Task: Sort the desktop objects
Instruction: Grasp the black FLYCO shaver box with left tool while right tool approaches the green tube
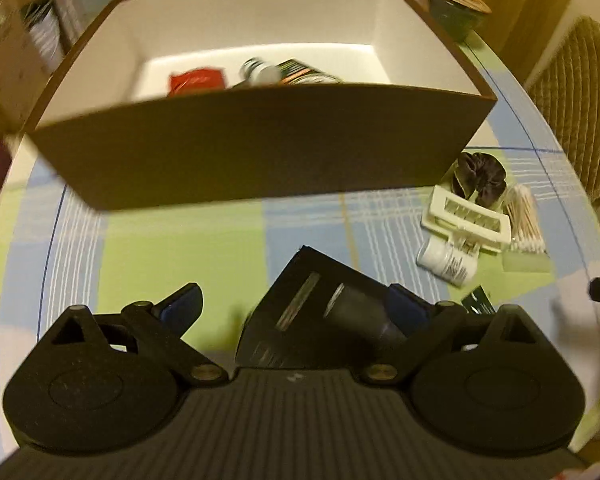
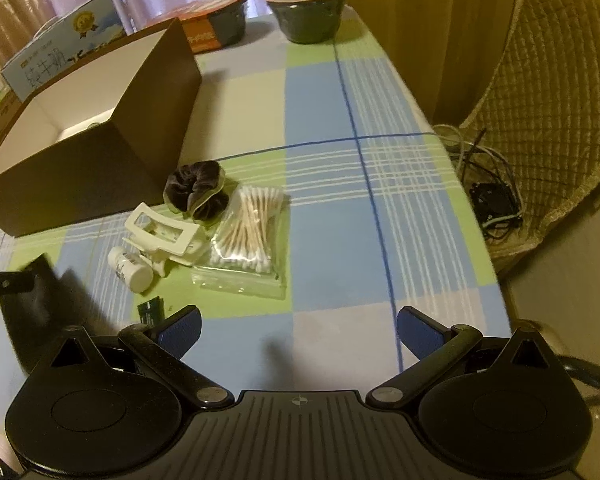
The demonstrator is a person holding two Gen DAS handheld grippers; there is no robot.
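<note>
Desktop objects lie in two groups: some already in the brown box (image 1: pixel 260 148), the rest on the checked tabletop (image 2: pixel 340 240) just beside the box's near right corner. The loose cluster comprises a dark scrunchie (image 2: pixel 198 190), a white hair claw (image 2: pixel 166 236), a small white bottle (image 2: pixel 132 268), a bag of cotton swabs (image 2: pixel 248 236) and a small dark green item (image 2: pixel 152 310) nearest the tabletop's front edge.

Left gripper (image 1: pixel 296 312): jaws spread wide, with a flat black packet (image 1: pixel 320 316) lying between them and against the right finger only; it looks loosely cradled, not pinched. Right gripper (image 2: pixel 298 332): jaws spread, nothing between them, hovering over bare cloth near the front edge.

Step in hand, as judged: carrying the black packet to the box. To do it well, the jaws should close squarely across the packet's flat faces before lifting, the packet should clear the tall near wall, and release should come over the box's open floor, not on its rim. The right gripper may meanwhile line up on the swab bag, taking it by one edge.

Hard to make out: motion blur softens both views. Box contents are cut off by the near wall; only a red packet (image 1: pixel 196 80), a pale cylinder and a dark printed item show. The packet's lower end is hidden behind the left gripper's body, and its print is unreadable.
</note>
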